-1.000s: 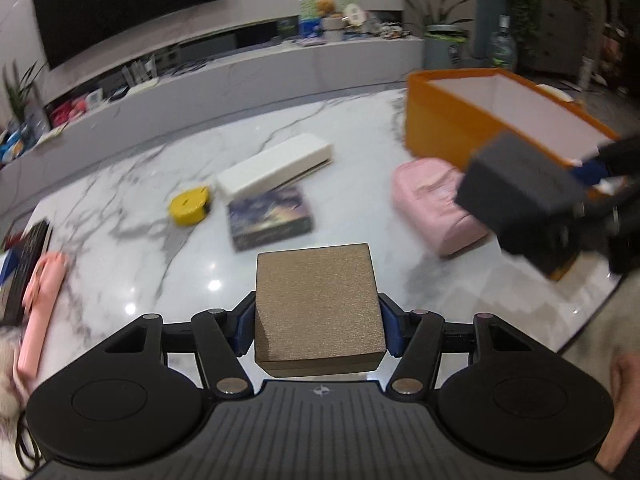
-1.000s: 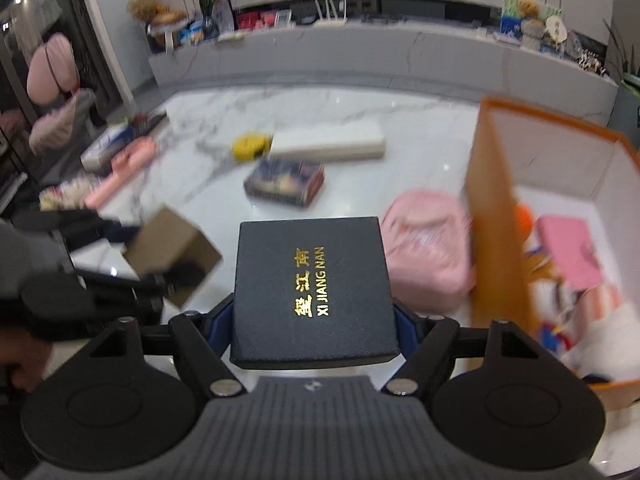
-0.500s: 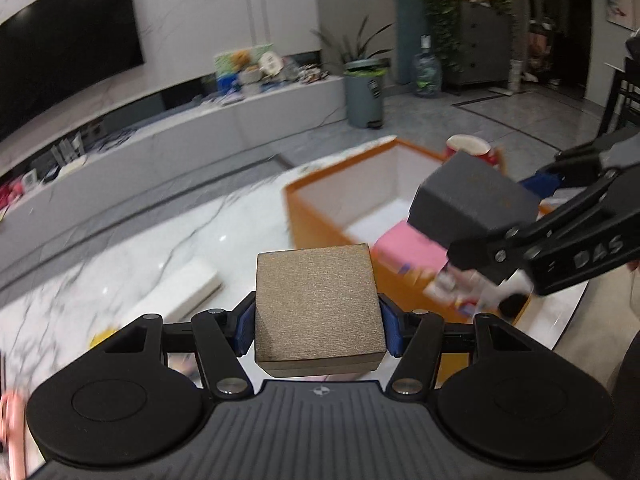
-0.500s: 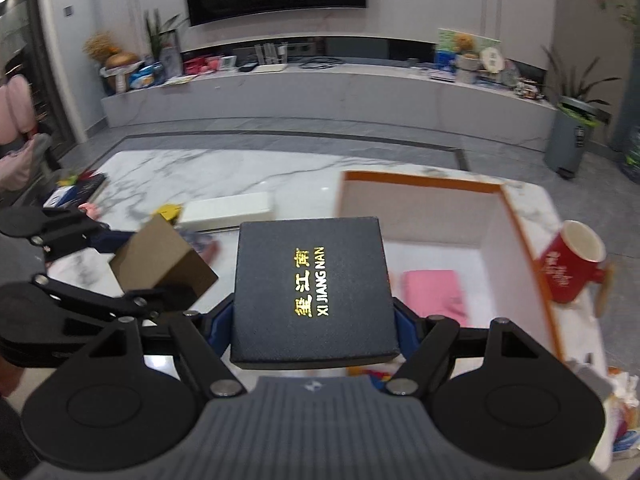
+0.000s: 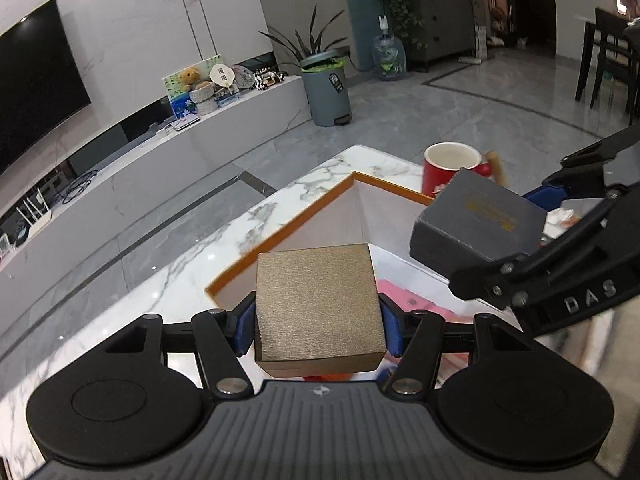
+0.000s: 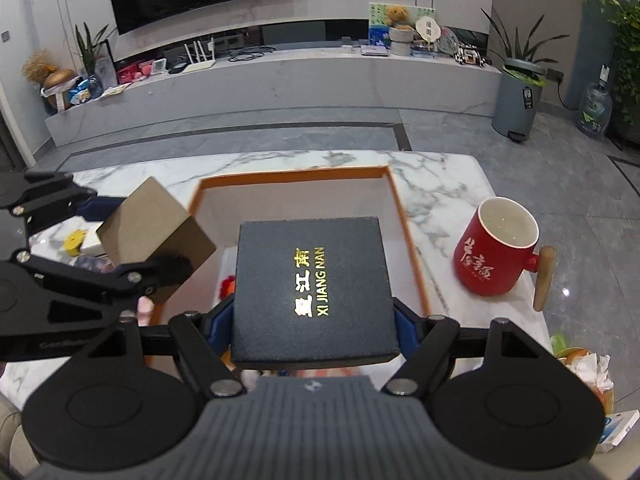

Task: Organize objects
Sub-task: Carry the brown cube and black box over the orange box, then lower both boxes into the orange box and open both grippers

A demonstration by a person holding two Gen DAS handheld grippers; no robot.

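Observation:
My left gripper (image 5: 318,324) is shut on a gold box (image 5: 318,304), held over the near left part of the orange storage box (image 5: 280,236). The same gold box (image 6: 156,236) shows at the left of the right wrist view, above the storage box's left wall. My right gripper (image 6: 314,328) is shut on a dark box with gold lettering (image 6: 314,284), hovering over the middle of the orange storage box (image 6: 404,216). In the left wrist view that dark box (image 5: 478,220) hangs at the right. Pink and red items lie inside the storage box, mostly hidden.
A red mug (image 6: 496,256) with a wooden handle stands on the marble table (image 6: 436,184) right of the storage box. A yellow item (image 6: 74,240) and a white box lie at the left. Crumpled paper and a small carton sit at the table's near right corner.
Both grippers have swung right with their boxes, from above the open table and its scattered items to above the orange storage box. The mug has come into view.

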